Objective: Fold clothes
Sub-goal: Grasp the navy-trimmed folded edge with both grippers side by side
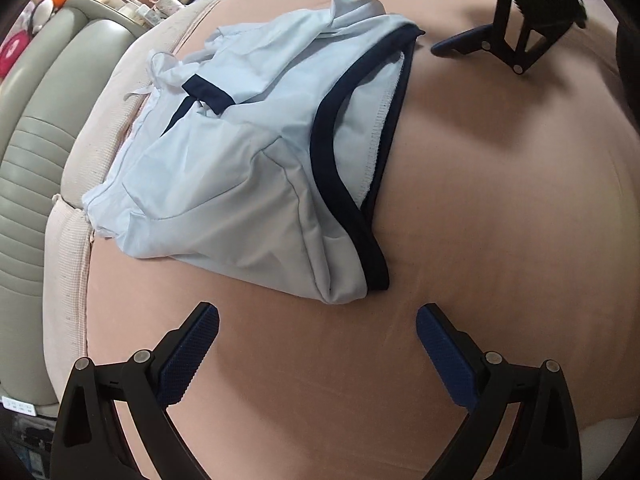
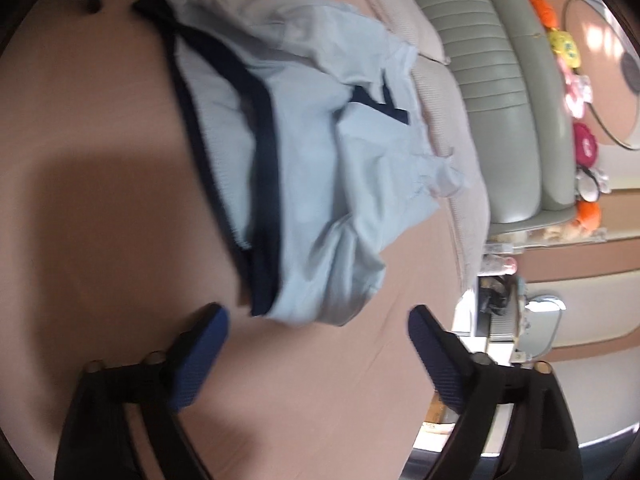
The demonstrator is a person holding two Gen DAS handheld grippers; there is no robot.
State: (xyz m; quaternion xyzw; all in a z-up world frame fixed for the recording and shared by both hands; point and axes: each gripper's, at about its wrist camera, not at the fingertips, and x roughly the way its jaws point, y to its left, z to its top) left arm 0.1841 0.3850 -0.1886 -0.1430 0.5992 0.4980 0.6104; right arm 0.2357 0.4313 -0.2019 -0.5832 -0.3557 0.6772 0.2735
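1. blue-padded fingers point(image 1: 198, 344) of the left gripper point(image 1: 318, 320) stand wide apart over the pinkish-brown sheet point(image 1: 500, 240), nothing between them.
2. just beyond its tips lies a light blue garment point(image 1: 240, 168) with dark navy trim point(image 1: 332, 160), bunched and partly doubled over on the sheet, its far edge reaching a pale cream mattress border point(image 1: 64, 248).
3. right gripper point(image 2: 318, 320), seen from its own camera, also has its fingers spread wide and holds nothing; the garment's point(image 2: 320, 160) near corner sits just ahead of its pads point(image 2: 200, 356).
4. from the left view, the right gripper point(image 1: 500, 40) hangs near the garment's far navy-trimmed corner, not gripping it.
5. grey-green padded headboard point(image 1: 36, 168) runs beside the bed.
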